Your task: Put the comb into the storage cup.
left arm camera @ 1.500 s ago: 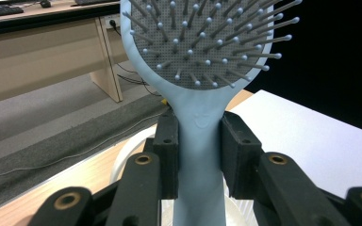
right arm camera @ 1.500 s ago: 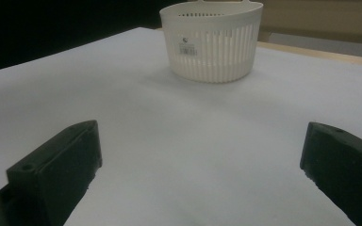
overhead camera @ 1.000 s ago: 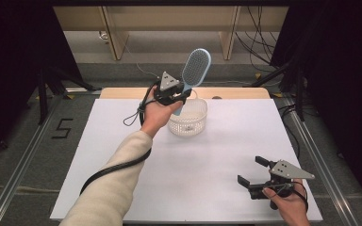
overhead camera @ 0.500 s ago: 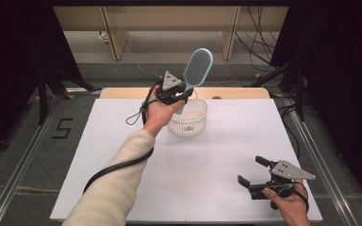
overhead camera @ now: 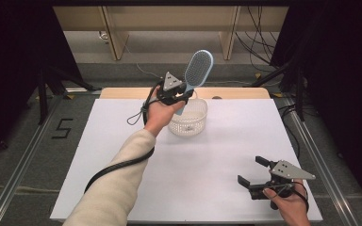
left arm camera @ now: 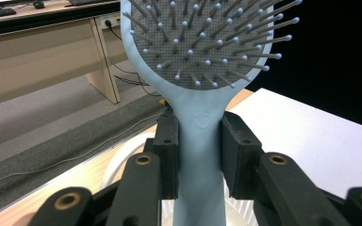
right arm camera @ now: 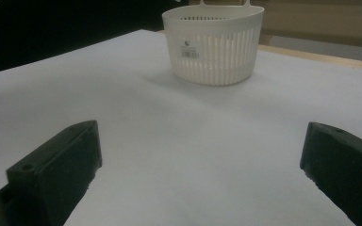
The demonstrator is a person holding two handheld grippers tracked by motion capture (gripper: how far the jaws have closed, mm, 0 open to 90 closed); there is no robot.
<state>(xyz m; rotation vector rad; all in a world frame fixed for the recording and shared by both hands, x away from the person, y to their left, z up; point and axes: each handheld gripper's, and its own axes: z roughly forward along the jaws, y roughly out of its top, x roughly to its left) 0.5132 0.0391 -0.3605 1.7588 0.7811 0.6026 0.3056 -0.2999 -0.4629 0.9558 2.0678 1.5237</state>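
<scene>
My left gripper [overhead camera: 181, 96] holds a light blue hairbrush [overhead camera: 198, 69] upright by its handle, over the near rim of a white slatted basket [overhead camera: 188, 123]. In the left gripper view both pads press the hairbrush handle [left arm camera: 201, 141], and the bristled head [left arm camera: 202, 37] rises above them, bristles toward the camera. The basket rim [left arm camera: 118, 162] shows below the jaws. My right gripper [overhead camera: 257, 170] rests low near the front right of the white table, open, with nothing between its wide-spread fingers [right arm camera: 61, 165]. From there the basket [right arm camera: 214, 44] stands farther off on the table.
A white sheet [overhead camera: 122, 141] covers the table, with a wooden strip [overhead camera: 235, 92] along the far edge. Beyond it are desk legs [overhead camera: 115, 33] and loose cables [overhead camera: 259, 28] on the floor. A cable [overhead camera: 118, 165] trails along the left sleeve.
</scene>
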